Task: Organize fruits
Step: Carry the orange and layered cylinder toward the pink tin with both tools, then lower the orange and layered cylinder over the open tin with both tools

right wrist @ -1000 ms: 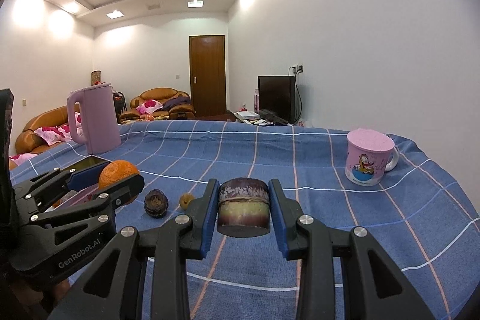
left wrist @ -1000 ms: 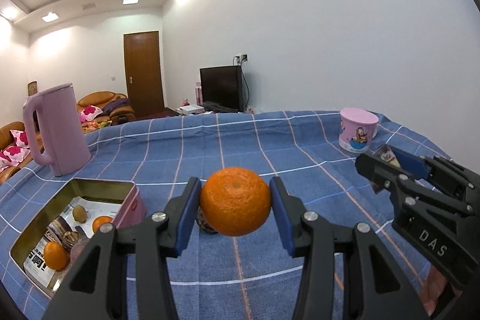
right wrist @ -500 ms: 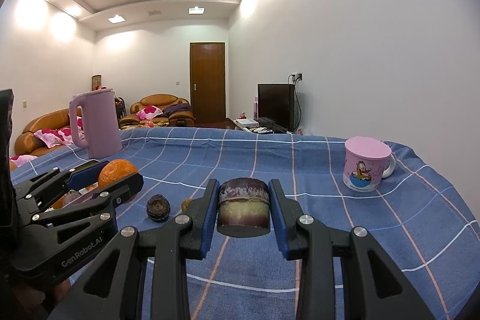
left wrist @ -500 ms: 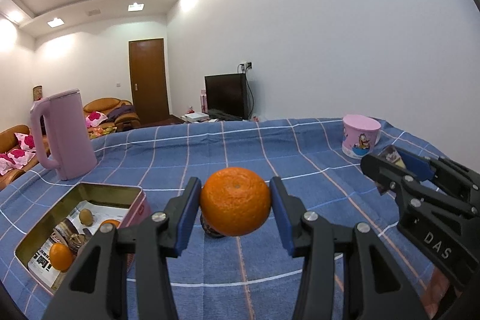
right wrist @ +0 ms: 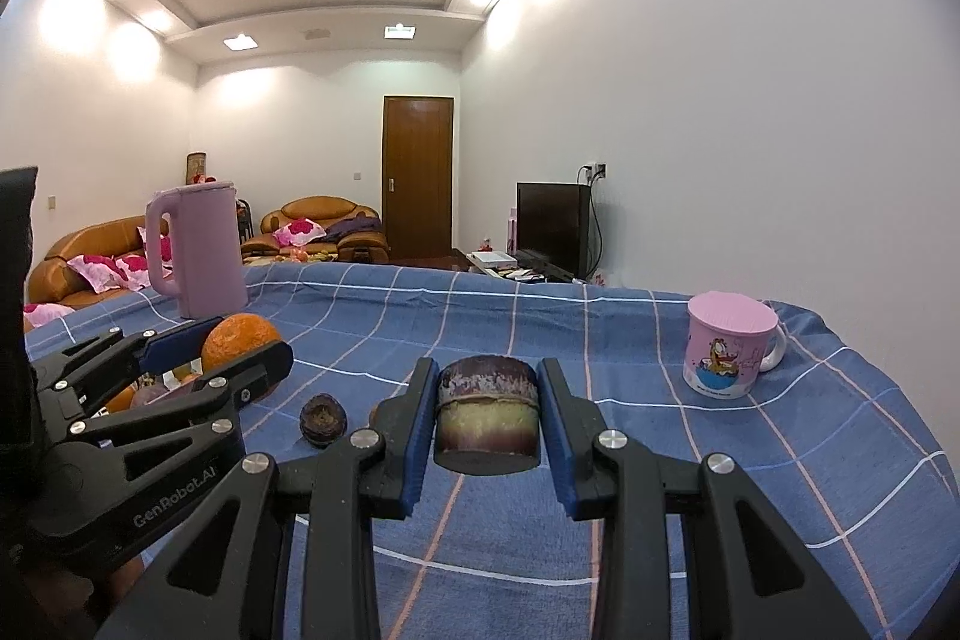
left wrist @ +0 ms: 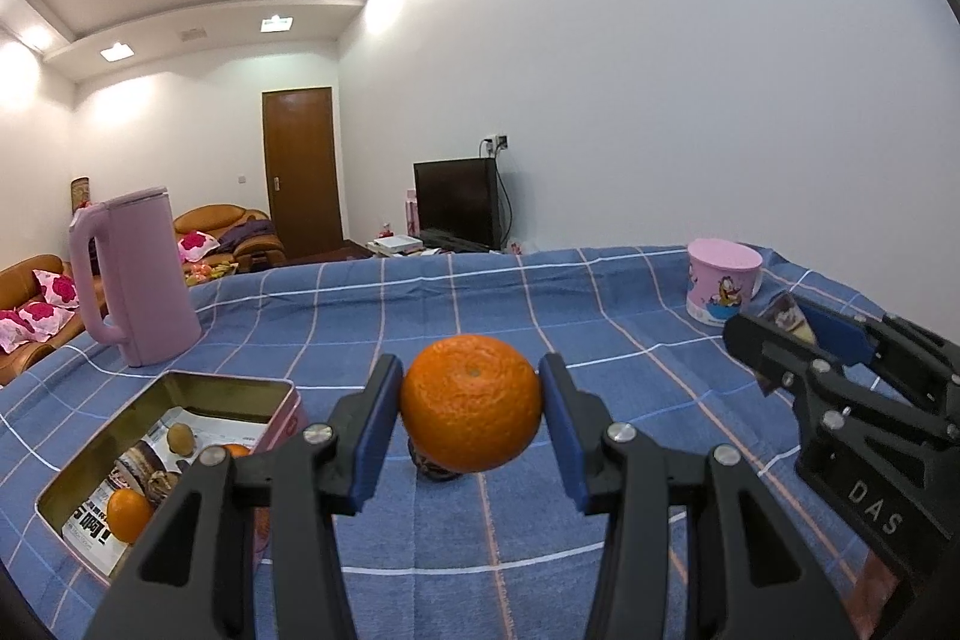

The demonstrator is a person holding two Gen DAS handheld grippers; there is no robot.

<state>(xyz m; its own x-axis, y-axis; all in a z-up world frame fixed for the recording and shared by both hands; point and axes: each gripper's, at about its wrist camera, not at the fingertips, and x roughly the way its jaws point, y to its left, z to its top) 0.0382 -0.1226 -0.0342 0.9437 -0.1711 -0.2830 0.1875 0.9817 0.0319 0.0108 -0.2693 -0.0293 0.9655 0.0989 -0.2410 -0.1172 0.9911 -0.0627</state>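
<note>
My left gripper [left wrist: 471, 415] is shut on an orange [left wrist: 471, 411], held above the blue checked tablecloth; it shows in the right wrist view too [right wrist: 239, 338]. My right gripper [right wrist: 486, 424] is shut on a short purple sugarcane piece [right wrist: 487, 421] with a yellow cut band. An open metal tin [left wrist: 174, 451] at lower left holds an orange [left wrist: 127, 515], a small brown fruit [left wrist: 180, 438] and other pieces. A dark purple fruit [right wrist: 323, 418] lies on the cloth, partly hidden under the held orange in the left wrist view [left wrist: 433, 467].
A tall pink kettle [left wrist: 135, 280] stands at the back left. A pink cartoon mug [right wrist: 729, 343] stands at the right. The right gripper appears at the right edge of the left wrist view [left wrist: 840, 400]. Sofas, a door and a TV lie beyond the table.
Both grippers have risen slightly with their fruit still held; the table and tin sit lower in view. Nothing was let go.
</note>
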